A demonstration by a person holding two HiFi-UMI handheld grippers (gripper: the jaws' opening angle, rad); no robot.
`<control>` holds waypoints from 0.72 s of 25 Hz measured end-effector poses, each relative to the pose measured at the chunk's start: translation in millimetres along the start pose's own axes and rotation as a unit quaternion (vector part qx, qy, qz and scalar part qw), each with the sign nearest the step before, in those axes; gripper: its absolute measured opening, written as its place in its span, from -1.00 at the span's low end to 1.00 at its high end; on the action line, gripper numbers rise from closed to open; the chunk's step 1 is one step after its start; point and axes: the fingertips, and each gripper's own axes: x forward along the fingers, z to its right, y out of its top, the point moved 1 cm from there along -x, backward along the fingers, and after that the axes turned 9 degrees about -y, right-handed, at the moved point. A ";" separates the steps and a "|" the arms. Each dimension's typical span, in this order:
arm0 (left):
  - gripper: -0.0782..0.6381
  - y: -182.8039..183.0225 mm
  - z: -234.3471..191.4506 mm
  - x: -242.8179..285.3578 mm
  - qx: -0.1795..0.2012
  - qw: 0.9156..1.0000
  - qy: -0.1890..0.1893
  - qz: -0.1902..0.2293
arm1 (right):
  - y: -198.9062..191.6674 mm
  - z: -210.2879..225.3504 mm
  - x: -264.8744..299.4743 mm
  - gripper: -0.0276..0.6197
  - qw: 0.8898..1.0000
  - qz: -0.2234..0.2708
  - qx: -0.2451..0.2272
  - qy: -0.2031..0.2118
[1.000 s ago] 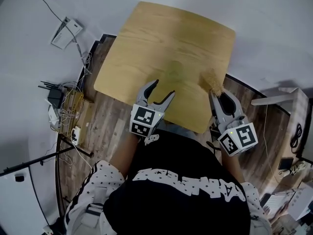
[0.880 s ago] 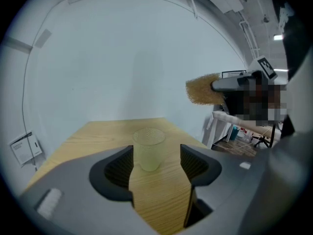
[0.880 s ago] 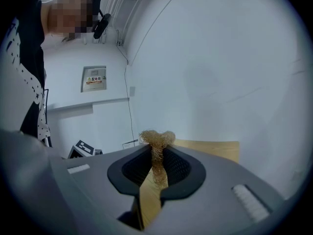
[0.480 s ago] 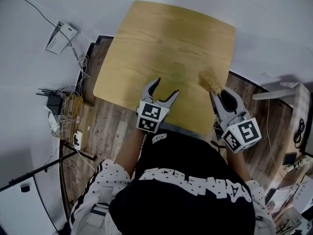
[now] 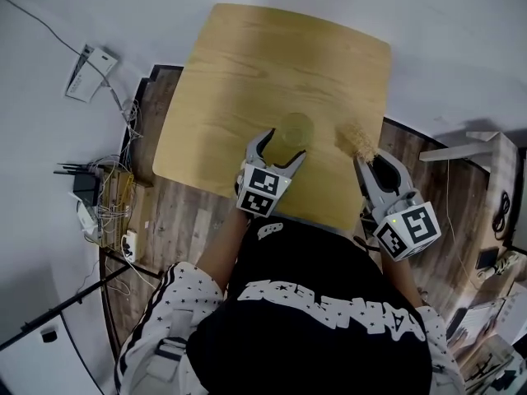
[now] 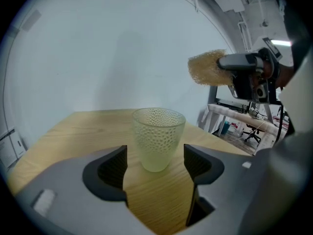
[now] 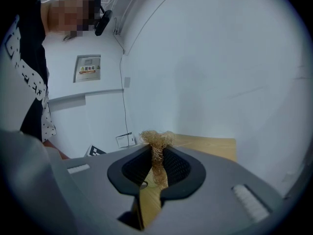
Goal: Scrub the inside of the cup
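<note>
- The person (image 5: 317, 303), in a black top with star-patterned sleeves, stood at the near edge of the light wooden counter (image 5: 247, 64), a gripper in each hand.
- The left gripper (image 5: 282, 148) reached in over that near edge. Its jaws stood wide and had just been opening, with the cup (image 6: 158, 136) between their tips and a gap at each pad.
- The right gripper (image 5: 375, 163) hung by the counter's near right corner. Its jaws were pinched narrowly on a straw-coloured fibrous scrubber (image 5: 356, 137), whose tuft stuck out past the tips above the wood.
- The cup, a clear dimpled tumbler, stood upright on the counter close to the near edge, left of the scrubber and apart from it.
- Off to the left, a tangle of cables (image 5: 111, 189) lay at the edge of the plank floor (image 5: 177, 212).
</note>
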 end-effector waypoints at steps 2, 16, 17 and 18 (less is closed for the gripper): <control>0.19 1.5 0.9 5.4 0.007 1.000 -0.009 -0.001 | 0.0 1.1 2.1 -0.70 1.000 -0.003 0.004 -0.006; 0.23 11.8 -2.4 32.0 0.022 0.999 -0.017 0.023 | -2.4 10.5 6.6 -0.70 0.999 -0.020 -0.004 -0.027; 0.23 12.4 -1.4 32.4 0.026 0.999 -0.017 0.021 | -2.7 11.5 5.6 -0.70 0.999 -0.021 -0.005 -0.027; 0.22 13.3 -0.3 32.4 0.030 0.999 -0.018 0.019 | -3.0 12.5 4.8 -0.70 0.999 -0.023 -0.007 -0.026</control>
